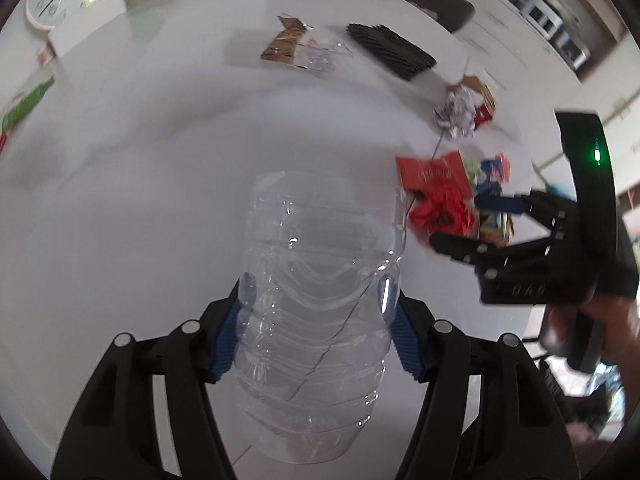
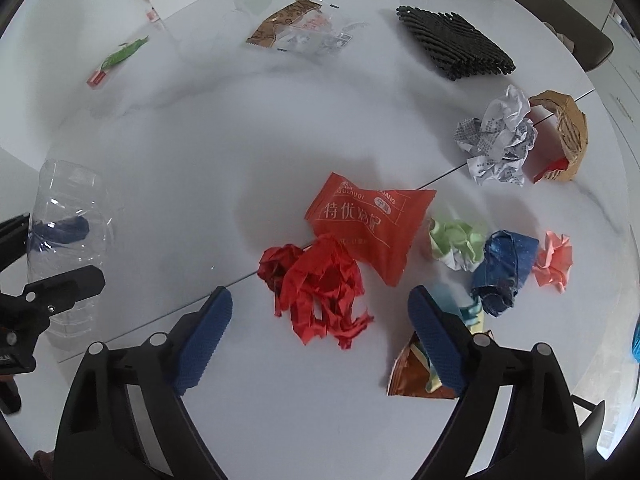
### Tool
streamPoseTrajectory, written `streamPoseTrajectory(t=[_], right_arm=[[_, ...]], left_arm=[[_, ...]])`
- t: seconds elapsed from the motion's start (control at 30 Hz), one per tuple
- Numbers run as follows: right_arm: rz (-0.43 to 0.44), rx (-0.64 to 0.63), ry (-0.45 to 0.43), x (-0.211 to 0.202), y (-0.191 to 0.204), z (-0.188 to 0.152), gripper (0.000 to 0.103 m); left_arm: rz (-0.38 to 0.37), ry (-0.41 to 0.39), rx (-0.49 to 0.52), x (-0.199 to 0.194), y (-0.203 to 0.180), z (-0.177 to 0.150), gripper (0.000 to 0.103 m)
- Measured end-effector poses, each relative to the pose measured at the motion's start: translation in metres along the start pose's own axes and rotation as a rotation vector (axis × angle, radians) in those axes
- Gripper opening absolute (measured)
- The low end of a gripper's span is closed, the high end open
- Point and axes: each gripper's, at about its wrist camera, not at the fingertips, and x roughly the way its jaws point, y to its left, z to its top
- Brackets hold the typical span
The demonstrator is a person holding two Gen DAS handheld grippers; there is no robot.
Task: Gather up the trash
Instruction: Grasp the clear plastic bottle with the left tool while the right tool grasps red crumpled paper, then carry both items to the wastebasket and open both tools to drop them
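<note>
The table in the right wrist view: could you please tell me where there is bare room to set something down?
The table is bare across the middle-left, between the clear bottle, the green sachet and the red packet. It is crowded on the right, around the crumpled red paper, the paper balls and the white crumpled paper.

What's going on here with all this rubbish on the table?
A person is clearing litter off a white table with a two-finger gripper in each hand. The left gripper has its jaws closed on a clear plastic bottle. The right gripper hangs open over a crumpled red paper, not gripping it. Wrappers, a red packet and more paper balls lie nearby.
</note>
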Motion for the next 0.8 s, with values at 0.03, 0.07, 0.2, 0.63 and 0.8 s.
streamPoseTrajectory(t=[0.03,0.07,0.2,0.63,0.8], right_arm=[[-0.002,0.003,0.002,0.002,0.0,0.0,0.088],[-0.002,0.007,0.004,0.003,0.001,0.0,0.085],[-0.012,0.003,0.025,0.013,0.003,0.0,0.073],[0.073,0.005,-0.065,-0.034,0.0,-0.02,0.032],[0.069,0.053,-0.128,-0.078,-0.026,-0.046,0.032]], left_arm=[[0.015,-0.004,-0.006,0.002,-0.001,0.002,0.062],[0.028,-0.005,-0.006,0.005,-0.001,0.005,0.062],[0.028,0.006,-0.014,0.004,0.0,0.001,0.062],[0.053,0.015,0.05,-0.008,-0.022,-0.004,0.062],[0.026,0.002,0.125,-0.016,-0.065,0.0,0.062]])
